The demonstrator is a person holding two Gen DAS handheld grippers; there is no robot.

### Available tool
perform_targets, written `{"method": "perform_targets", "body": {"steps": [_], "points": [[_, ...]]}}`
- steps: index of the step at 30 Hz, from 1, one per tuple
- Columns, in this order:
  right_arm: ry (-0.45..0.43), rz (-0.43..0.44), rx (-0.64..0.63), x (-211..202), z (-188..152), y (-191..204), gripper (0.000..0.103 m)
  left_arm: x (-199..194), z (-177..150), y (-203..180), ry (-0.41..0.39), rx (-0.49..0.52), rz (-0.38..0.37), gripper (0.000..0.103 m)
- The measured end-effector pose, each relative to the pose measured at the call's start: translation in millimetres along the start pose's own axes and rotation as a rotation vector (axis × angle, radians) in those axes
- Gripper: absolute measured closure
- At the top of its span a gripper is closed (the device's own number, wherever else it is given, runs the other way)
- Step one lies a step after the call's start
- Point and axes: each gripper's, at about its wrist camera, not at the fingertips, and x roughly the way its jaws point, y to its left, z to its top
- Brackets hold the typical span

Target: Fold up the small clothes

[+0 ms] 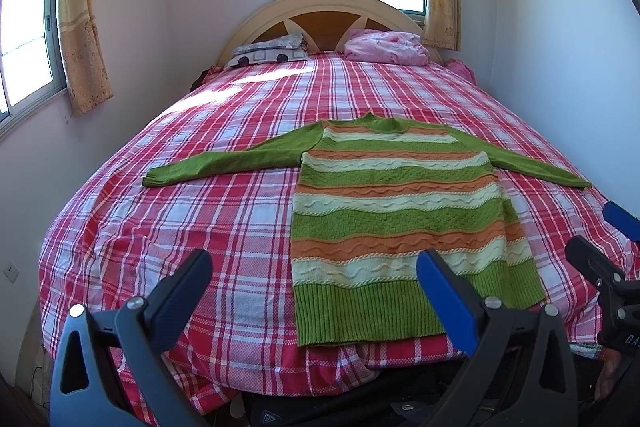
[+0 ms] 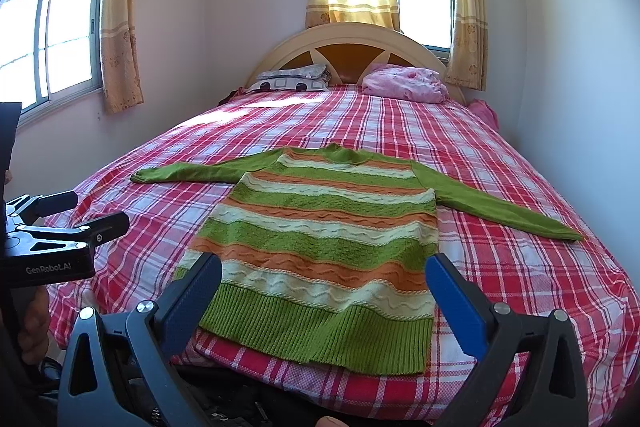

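Left gripper: black fingers with blue pads, spread wide, nothing between them, poised above the foot of the bed. Right gripper: same build, likewise gaping and empty, hovering just short of the hem.

Straight ahead of both, a striped knitted sweater in green, orange and cream, spread flat and face up on the red-and-white checked bedsheet. Ribbed green hem nearest the grippers, close to the foot edge of the mattress; green collar farthest, pointing toward the curved wooden headboard. Long axis of the body therefore running directly away from the grippers, hem to neck, with a slight skew to the right in the left wrist view. Plain green sleeves stretched sideways across that axis: left sleeve reaching out to the left, right sleeve angling out to the right and slightly back toward the foot.

From the right wrist view, hem framed squarely between the fingers; from the left wrist view, body offset rightward, only its left hem corner near the right pad. Right gripper thus judged nearer the garment's centre, left nearer the left sleeve cuff side. Possibly a small ripple along the hem's right corner, hard to confirm through the fisheye.

No fold started yet; sleeves likely first, each brought inward across the body.
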Motion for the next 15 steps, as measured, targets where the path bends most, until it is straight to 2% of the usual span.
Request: {"method": "perform_targets", "body": {"steps": [7, 15], "points": [[0.014, -0.028, 0.009, 10, 1, -10, 0.001, 9, 0, -1, 0.016, 0.003, 0.007, 0.0], [0.08, -0.088, 0.032, 45, -3, -38, 0.001, 33, 6, 1, 0.03, 0.023, 0.04, 0.0]]}}
